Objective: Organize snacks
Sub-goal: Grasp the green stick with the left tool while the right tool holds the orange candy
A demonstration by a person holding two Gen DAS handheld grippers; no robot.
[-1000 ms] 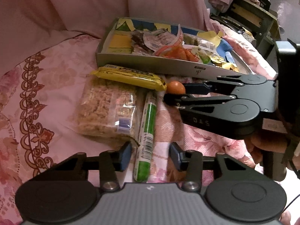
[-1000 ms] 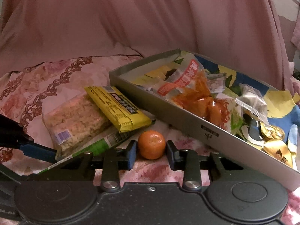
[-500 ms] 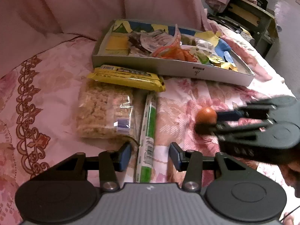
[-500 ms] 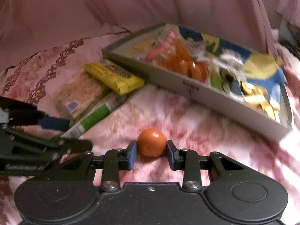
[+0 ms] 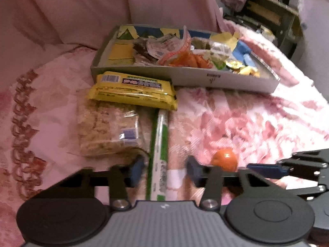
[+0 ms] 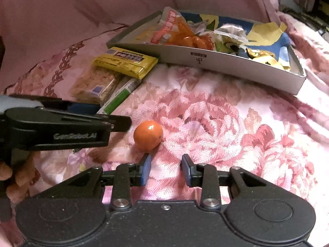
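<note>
A small orange fruit (image 6: 148, 135) lies on the floral bedspread just beyond my open right gripper (image 6: 166, 169), apart from its fingers; it also shows in the left wrist view (image 5: 224, 161). My left gripper (image 5: 163, 169) is open, its jaws on either side of a long green-and-white stick pack (image 5: 159, 144). A yellow snack pack (image 5: 133, 90) lies across a clear bag of crispy snacks (image 5: 107, 131). A grey cardboard tray (image 5: 226, 80) holds several snack wrappers.
The right gripper's fingers (image 5: 267, 169) reach in from the right of the left wrist view. The left gripper body (image 6: 55, 131) lies at the left of the right wrist view. Pink fabric rises behind the tray (image 6: 236, 63). Dark furniture (image 5: 267, 18) stands far right.
My right gripper carried the orange fruit away from the tray toward the near side, opened and let it go onto the bedspread. The left gripper stayed around the green stick pack.
</note>
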